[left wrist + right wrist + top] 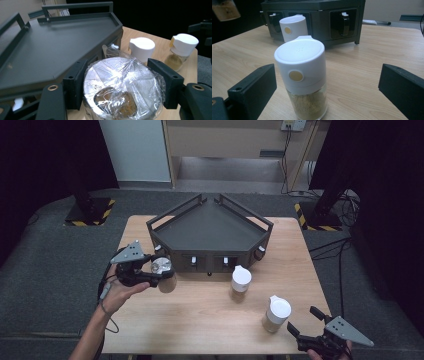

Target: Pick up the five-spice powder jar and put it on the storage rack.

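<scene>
Gripping a round jar (120, 87), the left gripper (159, 274) holds it between its pads at the table's (200, 320) left side, just in front of the dark rack (210, 227). Crinkled clear film covers the jar's shiny silver top, with brown contents showing through. The right gripper (305, 320) stands open near the right front edge, its jaws apart on either side of a white-capped shaker (302, 80), not touching it.
</scene>
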The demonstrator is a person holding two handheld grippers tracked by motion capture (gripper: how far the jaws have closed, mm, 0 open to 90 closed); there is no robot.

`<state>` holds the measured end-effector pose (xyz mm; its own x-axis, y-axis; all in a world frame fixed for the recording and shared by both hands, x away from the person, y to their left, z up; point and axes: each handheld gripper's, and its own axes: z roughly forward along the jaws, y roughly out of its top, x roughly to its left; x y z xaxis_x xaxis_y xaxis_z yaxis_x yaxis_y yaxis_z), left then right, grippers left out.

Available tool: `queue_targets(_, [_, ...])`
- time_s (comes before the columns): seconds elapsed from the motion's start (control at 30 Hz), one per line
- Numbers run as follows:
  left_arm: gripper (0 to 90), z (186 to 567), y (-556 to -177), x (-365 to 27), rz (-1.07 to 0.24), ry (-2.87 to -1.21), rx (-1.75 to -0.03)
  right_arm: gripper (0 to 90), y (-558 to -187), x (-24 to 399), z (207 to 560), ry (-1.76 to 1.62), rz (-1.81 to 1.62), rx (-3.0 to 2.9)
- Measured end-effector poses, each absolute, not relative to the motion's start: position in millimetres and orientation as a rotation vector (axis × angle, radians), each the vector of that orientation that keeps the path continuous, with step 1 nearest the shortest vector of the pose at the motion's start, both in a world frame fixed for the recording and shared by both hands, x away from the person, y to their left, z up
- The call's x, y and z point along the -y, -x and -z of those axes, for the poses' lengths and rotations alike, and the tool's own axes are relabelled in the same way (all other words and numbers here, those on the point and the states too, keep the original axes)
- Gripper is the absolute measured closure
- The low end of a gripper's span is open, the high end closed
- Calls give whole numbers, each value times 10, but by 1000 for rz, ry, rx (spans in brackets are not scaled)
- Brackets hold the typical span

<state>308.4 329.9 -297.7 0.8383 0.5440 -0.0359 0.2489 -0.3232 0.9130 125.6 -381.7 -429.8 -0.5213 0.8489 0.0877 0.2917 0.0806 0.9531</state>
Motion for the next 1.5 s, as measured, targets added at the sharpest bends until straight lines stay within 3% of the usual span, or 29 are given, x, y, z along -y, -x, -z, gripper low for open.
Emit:
queue_targets(0.63, [341, 2588, -3481, -2996, -397, -1873, -690, 15, -1268, 3836, 4306, -1122, -1467, -1869])
queue_targets(1.5, [341, 2579, -3928, -2557, -550, -1825, -891, 15, -1276, 3854, 4315, -1120, -1481, -1873])
